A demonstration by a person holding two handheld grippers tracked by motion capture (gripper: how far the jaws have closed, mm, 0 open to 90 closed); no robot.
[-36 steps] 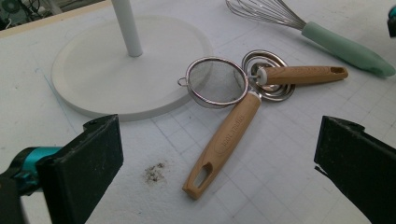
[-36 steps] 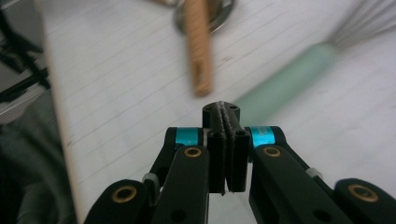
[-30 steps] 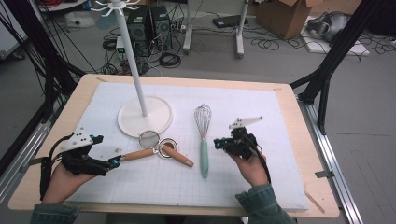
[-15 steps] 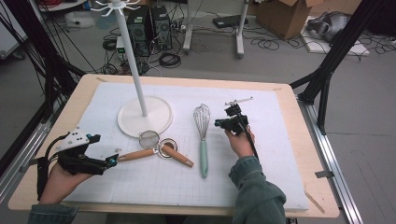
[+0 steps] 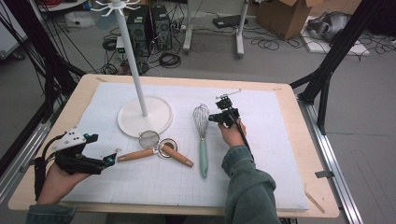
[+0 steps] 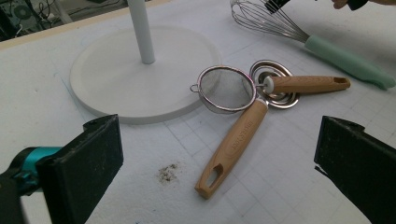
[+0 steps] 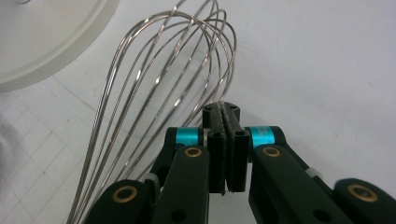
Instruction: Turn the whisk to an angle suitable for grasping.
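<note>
The whisk [image 5: 202, 135] lies flat on the white mat [image 5: 280, 154], a bit to the right of the middle, with its wire loops at the 12 o'clock end and its mint green handle pointing to 6 o'clock. My right gripper [image 5: 215, 117] sits at the 3 o'clock side of the wire loops, very close to them. In the right gripper view its two black jaws are pressed flat together with nothing between them, and the wires [image 7: 159, 93] curve just past the tips, so it is clenched on air. I think I am at the reaching step, and the whisk is not picked up yet. Next I would need to let those jaws spread apart, slide them around the wires or the neck, and then squeeze. The wires are thin and springy, so I guess they could slip out. At about 9 o'clock from the whisk lie a small sieve [image 5: 149, 138] and a spiral tool [image 5: 175, 152], both with wooden handles, the sieve's bowl lapping onto the round white base of the stand [image 5: 144, 116]. My left gripper [image 5: 112, 158] waits near the 8 o'clock edge of the mat, jaws spread wide, pointing at the sieve's handle and holding nothing.
</note>
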